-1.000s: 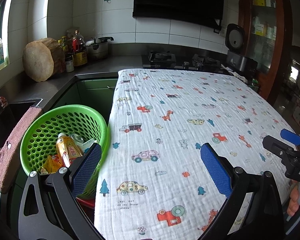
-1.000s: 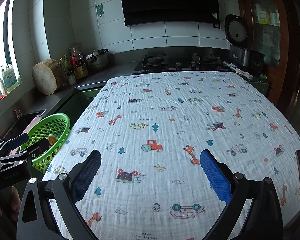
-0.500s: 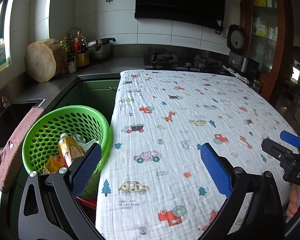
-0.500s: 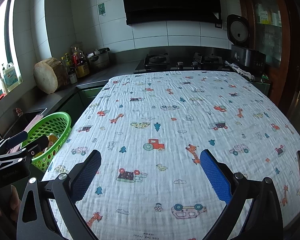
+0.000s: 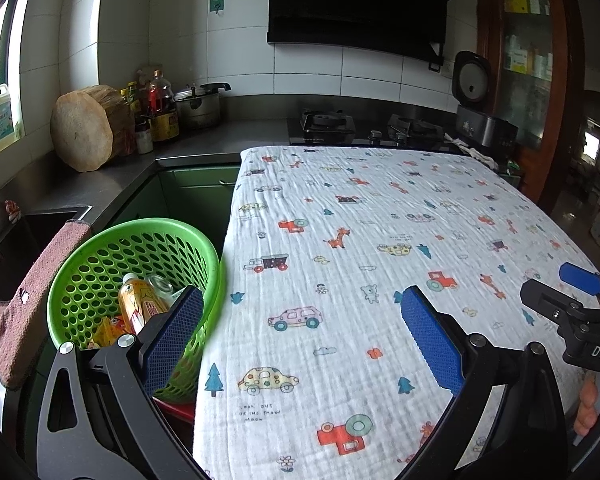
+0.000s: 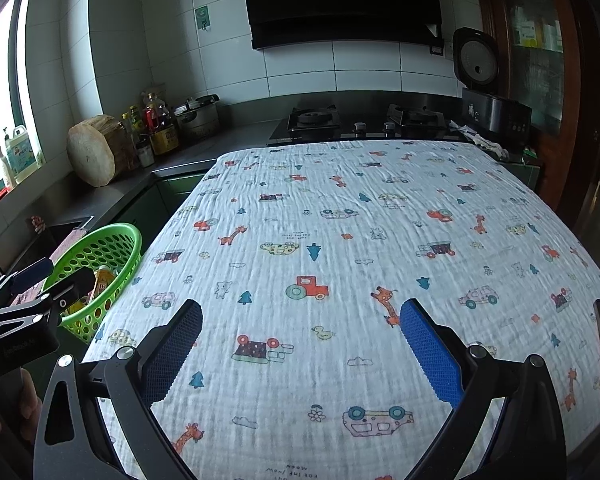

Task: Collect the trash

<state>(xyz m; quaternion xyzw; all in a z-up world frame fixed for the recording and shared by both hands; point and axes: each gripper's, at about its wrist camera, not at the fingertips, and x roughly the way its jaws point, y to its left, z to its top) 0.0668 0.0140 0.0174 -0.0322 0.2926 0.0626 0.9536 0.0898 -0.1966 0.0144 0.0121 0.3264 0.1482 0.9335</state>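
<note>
My left tool (image 5: pixel 302 334) hangs with its blue pads spread wide and nothing between them, one pad over the near wall of the green basket (image 5: pixel 100 248), the other over the printed cloth (image 5: pixel 380 240) that covers the tabletop. My right tool (image 6: pixel 300 346) is just as wide open and just as empty, both pads above the cloth near its front edge. The basket sits just beside the tabletop's left edge, lower than its surface, and the trash is in there: an orange-labelled bottle (image 5: pixel 138 302) leaning upright with its white cap up, a clear bottle or jar (image 5: pixel 160 286) right behind it, and some yellow and orange wrappers (image 5: pixel 108 330) on the bottom; what else lies under them I cannot tell. Something red shows beneath the basket. A pinkish towel (image 5: pixel 28 300) hangs over the sink edge to the basket's left. On the far counter stand a round wooden block (image 5: pixel 84 132), a cluster of sauce bottles (image 5: pixel 156 112) and a steel pot (image 5: pixel 198 106) with its lid on. I see no loose trash on the cloth.
</note>
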